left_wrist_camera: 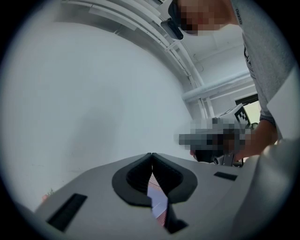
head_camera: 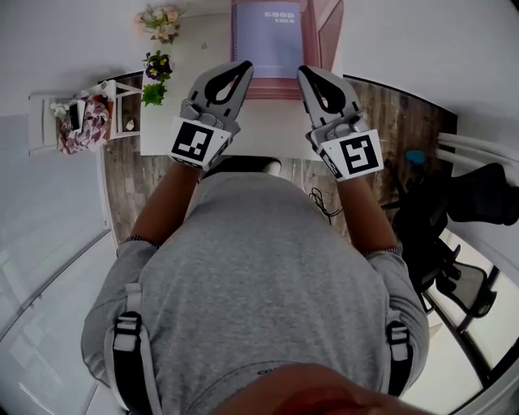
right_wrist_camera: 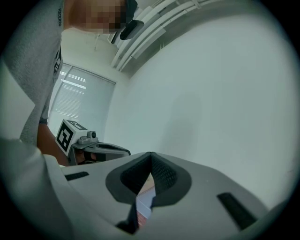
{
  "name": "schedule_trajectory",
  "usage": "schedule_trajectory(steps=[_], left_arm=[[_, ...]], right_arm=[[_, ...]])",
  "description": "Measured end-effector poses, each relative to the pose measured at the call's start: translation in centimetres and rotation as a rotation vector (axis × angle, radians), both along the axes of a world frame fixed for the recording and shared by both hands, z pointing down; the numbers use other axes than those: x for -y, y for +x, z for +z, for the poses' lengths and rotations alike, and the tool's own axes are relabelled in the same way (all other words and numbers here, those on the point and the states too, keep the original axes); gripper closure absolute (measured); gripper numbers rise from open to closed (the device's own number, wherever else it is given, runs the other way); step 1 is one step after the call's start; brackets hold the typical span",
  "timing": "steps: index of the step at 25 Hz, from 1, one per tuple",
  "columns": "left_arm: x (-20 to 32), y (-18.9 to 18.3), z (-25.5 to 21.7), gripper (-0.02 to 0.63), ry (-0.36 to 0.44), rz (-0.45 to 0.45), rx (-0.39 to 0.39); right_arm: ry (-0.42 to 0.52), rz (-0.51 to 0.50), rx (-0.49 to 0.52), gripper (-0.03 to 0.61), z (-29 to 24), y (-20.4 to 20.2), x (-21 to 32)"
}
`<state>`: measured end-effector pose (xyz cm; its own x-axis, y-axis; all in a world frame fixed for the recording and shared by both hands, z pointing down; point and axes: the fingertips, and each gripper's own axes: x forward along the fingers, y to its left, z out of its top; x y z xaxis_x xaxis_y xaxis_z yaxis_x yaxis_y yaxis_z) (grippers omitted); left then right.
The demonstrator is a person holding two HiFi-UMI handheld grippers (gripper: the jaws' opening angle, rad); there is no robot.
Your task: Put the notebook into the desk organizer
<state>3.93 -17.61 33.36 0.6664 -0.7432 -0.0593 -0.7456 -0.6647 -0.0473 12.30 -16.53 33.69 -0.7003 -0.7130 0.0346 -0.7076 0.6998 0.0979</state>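
Observation:
A lavender notebook (head_camera: 266, 36) stands in the pink desk organizer (head_camera: 326, 28) at the far edge of the white desk (head_camera: 263, 130). My left gripper (head_camera: 243, 66) hovers just left of the notebook's near corner, jaws shut with nothing between them. My right gripper (head_camera: 303, 73) hovers by the near right corner, also shut and holding nothing. In the left gripper view the left gripper (left_wrist_camera: 151, 157) points up at a white wall, and a sliver of lavender and pink shows below the tips. The right gripper (right_wrist_camera: 151, 155) shows the same in its own view.
Two flower pots (head_camera: 160, 22) (head_camera: 156, 77) stand at the desk's left side. A small white shelf (head_camera: 77, 117) with odds and ends is further left. A black office chair (head_camera: 454, 235) stands at the right. A cable (head_camera: 323, 203) hangs off the desk's front.

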Motion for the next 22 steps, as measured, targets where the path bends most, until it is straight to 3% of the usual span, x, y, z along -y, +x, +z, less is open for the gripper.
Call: schedule_trajectory(steps=[4,10,22], left_arm=[[-0.23,-0.34,-0.05,0.593,0.004,-0.005,-0.005],[-0.79,-0.55,-0.21,0.593,0.004,-0.005,-0.010],[-0.90,-1.07,-0.53,0.592,0.019,0.005,-0.012]], right_arm=[[0.012,0.021,0.044,0.571,-0.80,-0.11,0.11],[0.016,0.012,0.008,0.571,-0.46,-0.51,-0.51],[0.011,0.040,0.028,0.571,-0.58,-0.65,-0.50]])
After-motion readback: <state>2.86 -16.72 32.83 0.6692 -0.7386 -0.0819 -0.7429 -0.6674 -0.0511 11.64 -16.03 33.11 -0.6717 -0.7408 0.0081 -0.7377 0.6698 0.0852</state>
